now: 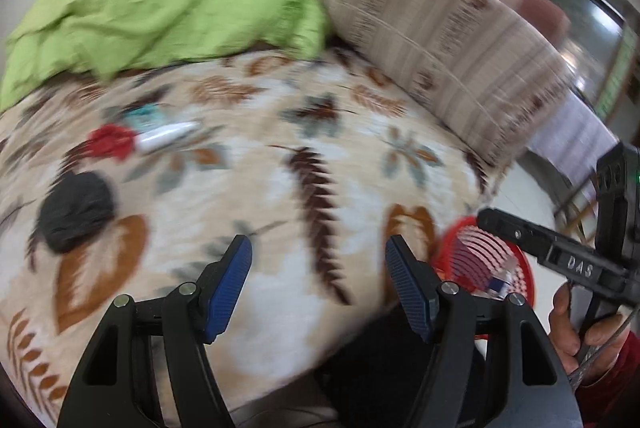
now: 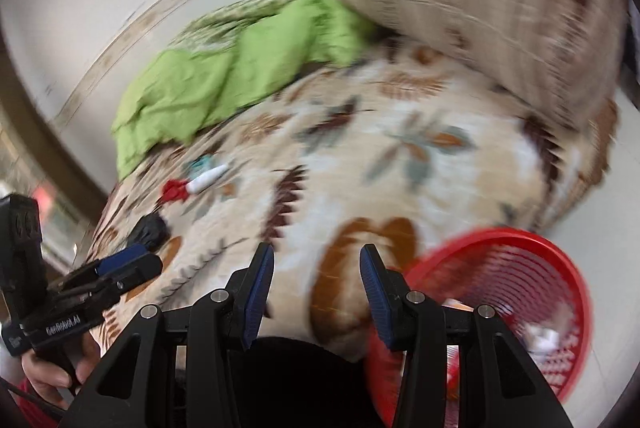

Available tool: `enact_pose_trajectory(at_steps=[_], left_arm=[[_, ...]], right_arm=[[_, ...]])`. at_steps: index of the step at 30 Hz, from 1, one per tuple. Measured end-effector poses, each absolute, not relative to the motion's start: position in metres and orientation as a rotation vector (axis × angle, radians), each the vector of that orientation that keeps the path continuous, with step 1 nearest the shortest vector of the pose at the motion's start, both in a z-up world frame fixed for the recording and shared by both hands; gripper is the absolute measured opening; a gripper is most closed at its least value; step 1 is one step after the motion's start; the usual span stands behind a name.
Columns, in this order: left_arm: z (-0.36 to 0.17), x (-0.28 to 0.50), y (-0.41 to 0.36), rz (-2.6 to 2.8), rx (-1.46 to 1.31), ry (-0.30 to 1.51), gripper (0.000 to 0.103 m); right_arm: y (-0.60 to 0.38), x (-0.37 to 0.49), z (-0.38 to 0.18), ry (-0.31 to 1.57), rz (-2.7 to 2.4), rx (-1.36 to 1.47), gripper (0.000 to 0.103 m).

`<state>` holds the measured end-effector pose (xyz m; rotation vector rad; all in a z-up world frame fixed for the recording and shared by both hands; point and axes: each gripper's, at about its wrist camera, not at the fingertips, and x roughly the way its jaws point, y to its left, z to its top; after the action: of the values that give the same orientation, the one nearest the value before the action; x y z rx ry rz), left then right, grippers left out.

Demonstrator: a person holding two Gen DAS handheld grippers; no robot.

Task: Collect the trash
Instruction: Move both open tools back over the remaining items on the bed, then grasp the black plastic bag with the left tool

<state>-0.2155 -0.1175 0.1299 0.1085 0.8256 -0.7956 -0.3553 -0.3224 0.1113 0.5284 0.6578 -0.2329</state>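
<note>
1. Plainly, both grippers stood empty over the bed [image 1: 280, 156], pointed down at its leaf-patterned blanket.
2. Left gripper [image 1: 319, 286]: jaws parted, nothing but blanket between the blue pads [image 1: 228, 288].
3. Right gripper [image 2: 317, 294]: jaws parted less widely, also with nothing between them.
4. Trash lay grouped at about ten o'clock in the left view: a black wad [image 1: 76, 210], a red scrap [image 1: 110, 142], a white tube [image 1: 168, 136] just beside the scrap, and a teal scrap [image 1: 146, 114] near the tube's far side.
5. From the right view the same cluster sat at ten o'clock too, the black wad [image 2: 150, 230] nearest and the red scrap [image 2: 174, 190] beyond it.
6. A red basket [image 2: 560, 268] stood off the bed's edge at four o'clock in the right view; some pale scraps showed inside, too blurred to name.
7. A green sheet [image 1: 160, 16] and a striped pillow [image 1: 440, 28] lay at the far end, towards twelve and two o'clock, well apart from the trash.
8. Judged from this, the step in hand was the reach toward the next piece, with four pieces yet to collect.
9. Next would call for carrying one gripper to the cluster, most likely the left to the black wad, straddling it with open jaws and pinching low so the blanket is not caught.
</note>
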Motion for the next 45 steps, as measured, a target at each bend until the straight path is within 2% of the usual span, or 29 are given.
enact_pose_trajectory(at_steps=[4, 9, 13, 24, 26, 29, 37, 40, 41, 43, 44, 45], left_arm=[[0.133, -0.189, -0.054, -0.655, 0.032, 0.806, 0.069], [0.127, -0.151, 0.023, -0.474, -0.057, 0.813, 0.076], [0.114, -0.118, 0.055, -0.431, -0.106, 0.850, 0.077], [0.065, -0.014, 0.035, -0.435, -0.098, 0.960, 0.078], [0.053, -0.008, 0.024, -0.402, -0.035, 0.972, 0.081], [0.042, -0.012, 0.007, -0.380, 0.084, 0.926, 0.090], [0.021, -0.008, -0.014, -0.294, 0.206, 0.870, 0.091], [0.018, -0.004, -0.017, -0.270, 0.226, 0.876, 0.085], [0.018, -0.004, -0.017, -0.259, 0.227, 0.874, 0.080], [0.019, -0.006, -0.016, -0.225, 0.223, 0.859, 0.063], [0.021, -0.007, -0.012, -0.209, 0.209, 0.850, 0.050], [0.023, -0.007, -0.008, -0.202, 0.181, 0.848, 0.044]], right_arm=[[-0.292, -0.318, 0.103, 0.705, -0.151, 0.483, 0.048], [-0.261, -0.272, 0.094, 0.740, -0.060, 0.458, 0.048], [-0.243, -0.248, 0.089, 0.749, -0.017, 0.450, 0.051], [-0.241, -0.242, 0.070, 0.775, 0.006, 0.475, 0.052], [-0.242, -0.242, 0.071, 0.770, 0.011, 0.472, 0.052], [-0.242, -0.243, 0.071, 0.762, 0.020, 0.469, 0.052], [-0.238, -0.238, 0.070, 0.769, 0.041, 0.468, 0.052], [-0.236, -0.239, 0.071, 0.763, 0.039, 0.457, 0.052], [-0.237, -0.240, 0.071, 0.761, 0.039, 0.460, 0.052], [-0.239, -0.240, 0.070, 0.761, 0.036, 0.469, 0.052], [-0.240, -0.241, 0.070, 0.761, 0.035, 0.475, 0.052], [-0.240, -0.241, 0.070, 0.762, 0.035, 0.479, 0.052]])
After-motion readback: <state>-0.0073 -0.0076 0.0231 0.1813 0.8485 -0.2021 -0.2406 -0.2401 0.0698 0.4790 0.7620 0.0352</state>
